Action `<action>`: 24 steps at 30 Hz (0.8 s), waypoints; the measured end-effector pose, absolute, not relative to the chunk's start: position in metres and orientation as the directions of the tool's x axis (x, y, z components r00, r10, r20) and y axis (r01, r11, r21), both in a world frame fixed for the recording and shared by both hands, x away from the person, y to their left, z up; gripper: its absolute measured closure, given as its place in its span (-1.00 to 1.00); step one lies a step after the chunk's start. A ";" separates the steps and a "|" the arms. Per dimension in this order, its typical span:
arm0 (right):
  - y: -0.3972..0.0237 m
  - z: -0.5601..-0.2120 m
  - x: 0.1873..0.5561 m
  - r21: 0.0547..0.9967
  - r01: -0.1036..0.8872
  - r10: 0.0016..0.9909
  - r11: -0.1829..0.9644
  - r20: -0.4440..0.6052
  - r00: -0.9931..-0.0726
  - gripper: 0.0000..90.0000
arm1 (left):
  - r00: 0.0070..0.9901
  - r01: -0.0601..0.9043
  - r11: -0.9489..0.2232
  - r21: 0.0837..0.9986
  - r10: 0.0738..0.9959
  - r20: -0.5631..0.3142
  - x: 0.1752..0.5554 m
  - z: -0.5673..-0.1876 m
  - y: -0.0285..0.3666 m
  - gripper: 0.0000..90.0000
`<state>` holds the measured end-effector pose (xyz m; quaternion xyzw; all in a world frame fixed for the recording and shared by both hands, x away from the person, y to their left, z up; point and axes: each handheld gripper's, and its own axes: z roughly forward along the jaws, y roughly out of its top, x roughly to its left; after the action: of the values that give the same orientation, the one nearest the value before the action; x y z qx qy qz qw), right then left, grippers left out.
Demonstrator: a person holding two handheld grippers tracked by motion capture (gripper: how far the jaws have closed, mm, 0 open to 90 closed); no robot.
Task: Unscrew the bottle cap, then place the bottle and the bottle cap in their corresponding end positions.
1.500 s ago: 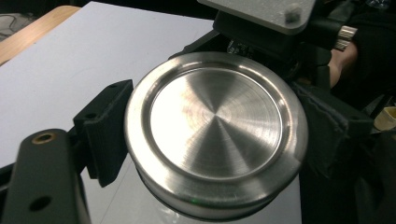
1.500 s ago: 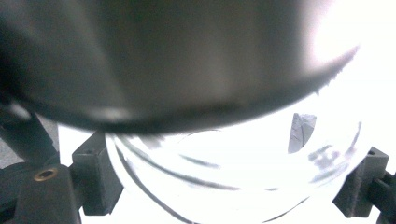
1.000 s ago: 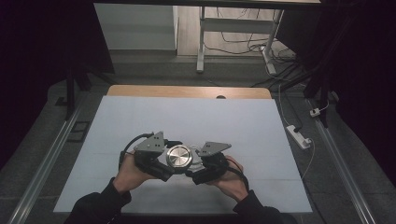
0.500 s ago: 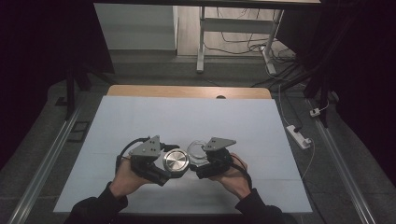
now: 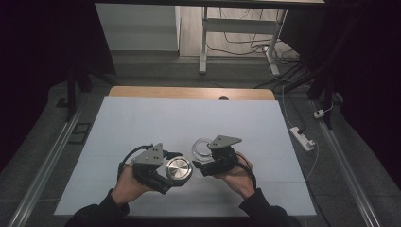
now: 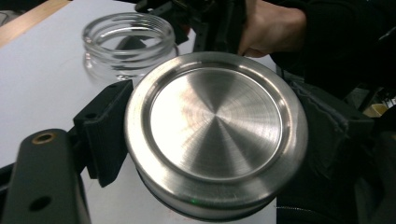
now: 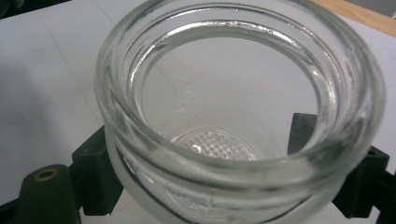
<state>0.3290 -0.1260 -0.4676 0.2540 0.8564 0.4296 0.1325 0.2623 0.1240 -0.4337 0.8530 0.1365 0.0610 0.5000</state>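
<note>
A round brushed-metal lid [image 5: 179,167] is clamped by its rim in my left gripper [image 5: 176,171], just above the white table. In the left gripper view the lid [image 6: 215,126] sits between the two black pads [image 6: 107,133], flat face toward the camera. My right gripper [image 5: 202,153] is shut on a clear glass jar [image 5: 202,147] with a threaded neck, slightly right of and beyond the lid. In the right gripper view the jar's open mouth [image 7: 243,156] faces the camera, with a pad [image 7: 95,175] on either side. The jar [image 6: 128,42] is empty.
Both hands work near the front middle of the white table sheet [image 5: 189,118]. A wooden strip [image 5: 189,92] borders its far edge. A power strip [image 5: 302,138] lies on the floor to the right. Metal rails [image 5: 47,165] run along both sides.
A second ago the lid sat between the two grippers with the jar hidden under it. Now they are apart: the lid is nearer the person, the jar to its right with its mouth bare.
</note>
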 end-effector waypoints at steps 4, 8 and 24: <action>-0.127 -0.467 0.332 0.803 0.330 0.559 0.497 -0.005 -0.829 -0.66 | 0.957 0.171 -0.462 0.870 0.289 -0.035 0.261 -0.437 0.121 -0.57; -0.128 -0.469 0.337 0.802 0.336 0.565 0.494 -0.003 -0.825 -0.66 | 0.957 0.172 -0.464 0.869 0.287 -0.037 0.261 -0.440 0.119 -0.57; -0.123 -0.467 0.353 0.806 0.339 0.587 0.485 -0.013 -0.809 -0.66 | 0.954 0.178 -0.481 0.859 0.297 -0.031 0.261 -0.462 0.107 -0.57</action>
<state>0.3531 -0.1232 -0.4668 0.2726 0.8494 0.4279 0.1453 0.2609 0.1067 -0.4616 0.8583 0.1383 0.0608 0.4904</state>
